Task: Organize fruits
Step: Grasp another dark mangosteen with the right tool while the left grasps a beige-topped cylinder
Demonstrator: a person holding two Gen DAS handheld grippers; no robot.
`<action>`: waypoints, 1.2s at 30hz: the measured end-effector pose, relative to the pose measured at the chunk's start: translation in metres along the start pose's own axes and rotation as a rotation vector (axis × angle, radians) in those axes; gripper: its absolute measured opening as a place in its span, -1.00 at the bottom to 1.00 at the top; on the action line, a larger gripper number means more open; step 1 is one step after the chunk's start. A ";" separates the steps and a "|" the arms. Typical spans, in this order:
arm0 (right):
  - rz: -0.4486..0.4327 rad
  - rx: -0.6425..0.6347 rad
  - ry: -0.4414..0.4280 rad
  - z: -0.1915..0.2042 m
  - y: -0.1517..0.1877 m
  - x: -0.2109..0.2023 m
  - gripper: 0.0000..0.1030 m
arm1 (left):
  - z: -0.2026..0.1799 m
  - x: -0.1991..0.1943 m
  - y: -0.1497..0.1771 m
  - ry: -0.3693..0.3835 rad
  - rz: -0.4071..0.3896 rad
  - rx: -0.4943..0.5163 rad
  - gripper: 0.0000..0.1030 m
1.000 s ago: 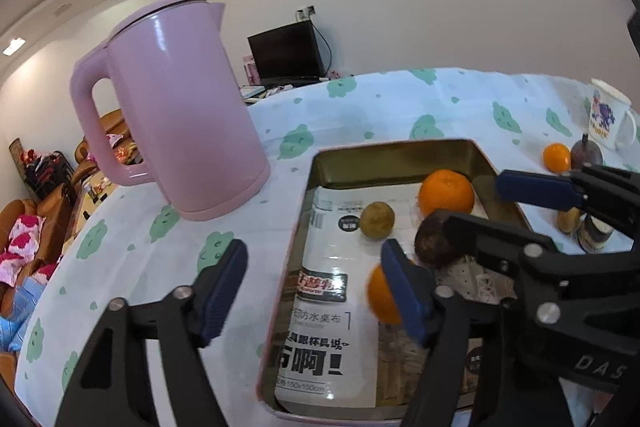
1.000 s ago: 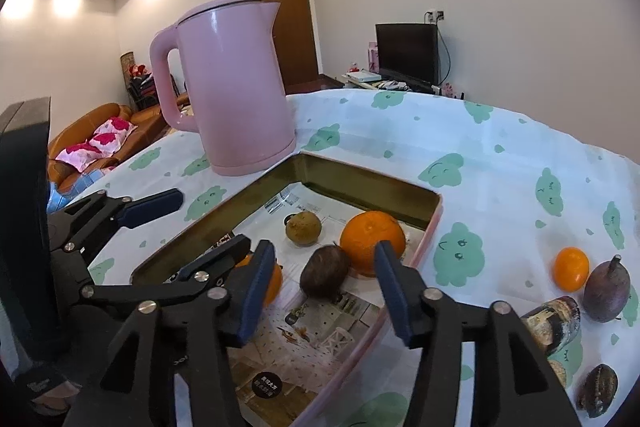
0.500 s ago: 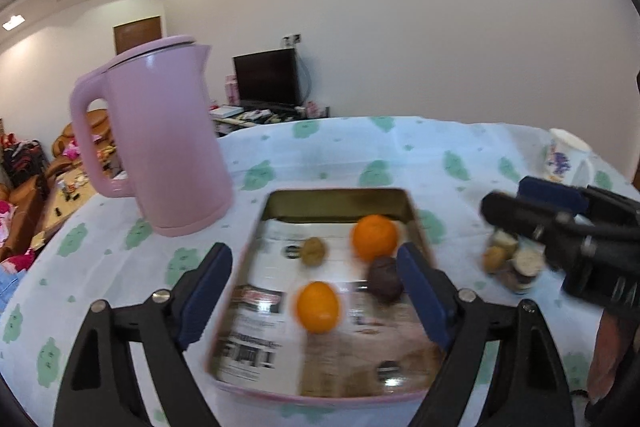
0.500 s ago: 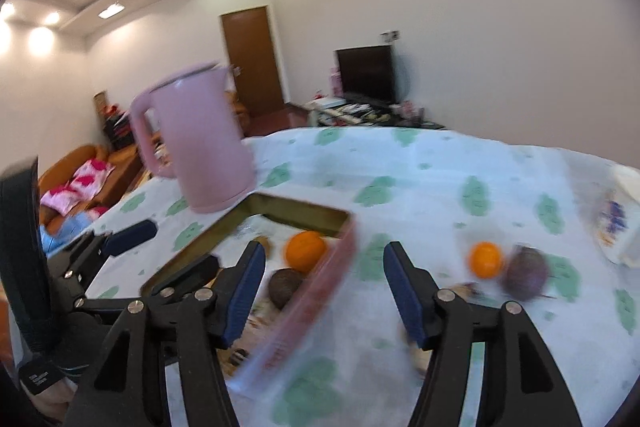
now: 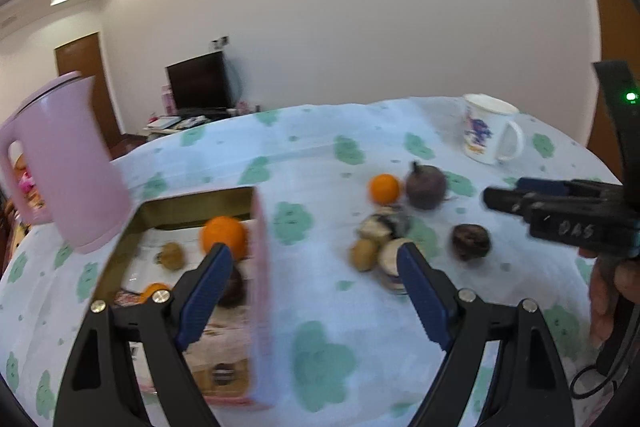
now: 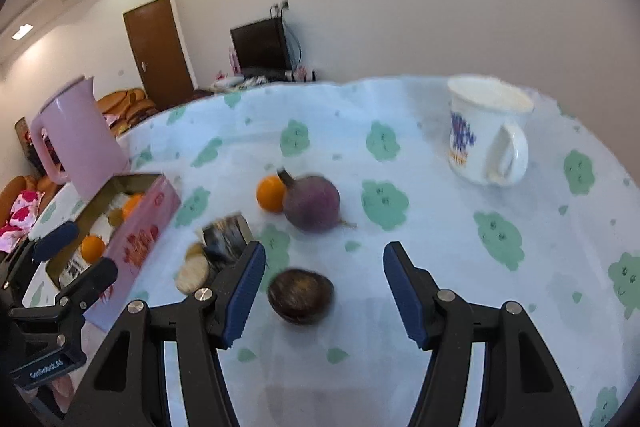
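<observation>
My right gripper [image 6: 324, 287] is open over the cloth. A dark brown round fruit [image 6: 300, 295] lies between its fingers, close to the left pad, and neither pad presses on it. Beyond it sit a purple fruit with a stem [image 6: 312, 203] and a small orange [image 6: 270, 193]. My left gripper [image 5: 312, 287] is open and holds nothing, just right of the pink tin tray [image 5: 260, 267]. The tray contains a big orange [image 5: 224, 237], a smaller orange [image 5: 154, 289], a brownish fruit [image 5: 172, 255] and a dark fruit [image 5: 234, 283].
A pink kettle [image 5: 60, 163] stands behind the tray at the left. A white printed mug [image 6: 484, 131] stands at the far right. A small heap of jars and a brownish fruit [image 5: 380, 239] lies between the tray and the loose fruits.
Both grippers have swung right, away from the tray and over the loose fruits. Their jaws stand a little wider. The dark brown fruit has come between my right fingers.
</observation>
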State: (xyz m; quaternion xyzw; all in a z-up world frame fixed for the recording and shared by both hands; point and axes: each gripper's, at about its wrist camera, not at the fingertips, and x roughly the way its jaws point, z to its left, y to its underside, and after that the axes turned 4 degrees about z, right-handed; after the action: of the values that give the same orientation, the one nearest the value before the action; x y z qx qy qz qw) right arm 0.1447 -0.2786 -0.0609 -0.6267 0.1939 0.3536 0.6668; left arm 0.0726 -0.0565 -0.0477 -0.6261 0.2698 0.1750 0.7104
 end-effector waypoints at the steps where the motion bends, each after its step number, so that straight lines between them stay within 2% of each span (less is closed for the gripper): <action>1: 0.012 -0.005 -0.005 -0.001 0.002 0.002 0.23 | -0.005 0.002 -0.001 0.008 0.005 0.008 0.69; 7: 0.071 -0.056 -0.042 0.006 0.010 0.015 0.23 | -0.020 0.016 -0.005 0.066 0.052 0.013 0.63; 14: 0.133 -0.080 -0.058 0.011 0.014 0.036 0.22 | -0.019 0.025 -0.003 0.070 0.080 0.005 0.63; 16: 0.147 -0.072 -0.066 0.009 0.015 0.041 0.07 | -0.020 0.028 -0.002 0.068 0.087 0.005 0.63; 22: 0.156 -0.063 -0.088 0.009 0.015 0.045 -0.05 | -0.026 0.040 -0.002 0.080 0.124 0.008 0.63; 32: 0.117 -0.009 -0.051 -0.002 0.014 0.039 -0.08 | -0.031 0.056 -0.003 0.136 0.190 -0.001 0.19; 36: 0.114 -0.026 -0.031 0.002 0.013 0.038 -0.08 | -0.036 0.060 -0.003 0.145 0.209 0.016 0.10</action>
State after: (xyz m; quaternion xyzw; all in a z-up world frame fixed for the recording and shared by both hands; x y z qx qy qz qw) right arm 0.1606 -0.2686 -0.0966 -0.6178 0.2143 0.4032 0.6402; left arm 0.1163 -0.0976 -0.0840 -0.6001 0.3855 0.2001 0.6718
